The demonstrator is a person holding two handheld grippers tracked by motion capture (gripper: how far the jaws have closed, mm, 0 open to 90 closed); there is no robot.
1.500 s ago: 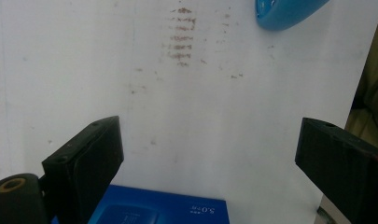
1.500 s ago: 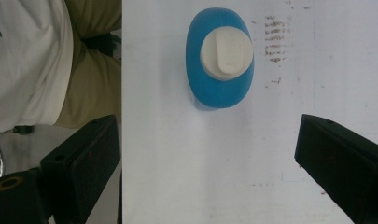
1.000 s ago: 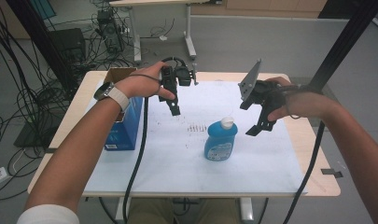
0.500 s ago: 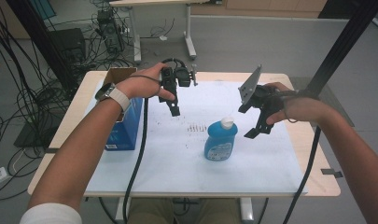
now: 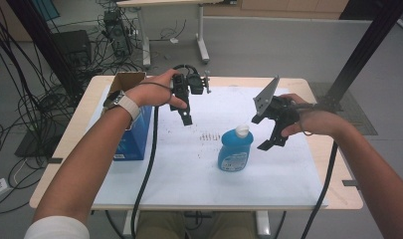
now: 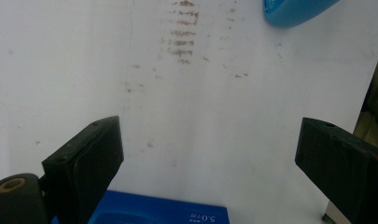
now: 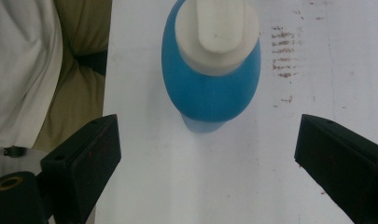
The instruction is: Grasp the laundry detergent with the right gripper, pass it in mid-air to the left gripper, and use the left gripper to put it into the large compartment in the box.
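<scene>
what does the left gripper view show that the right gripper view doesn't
Left gripper view: the top of a dark blue cardboard box with white print, between its open jaws. Right gripper view: the white cap of the blue plastic bottle, plus the person's white sleeve and khaki trousers. Both share the white paper sheet, its brown smudges and part of the bottle.

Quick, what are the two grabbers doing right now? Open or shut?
Left gripper: open, holding nothing, above the white sheet.
Right gripper: open, holding nothing, just beside the blue bottle.
</scene>
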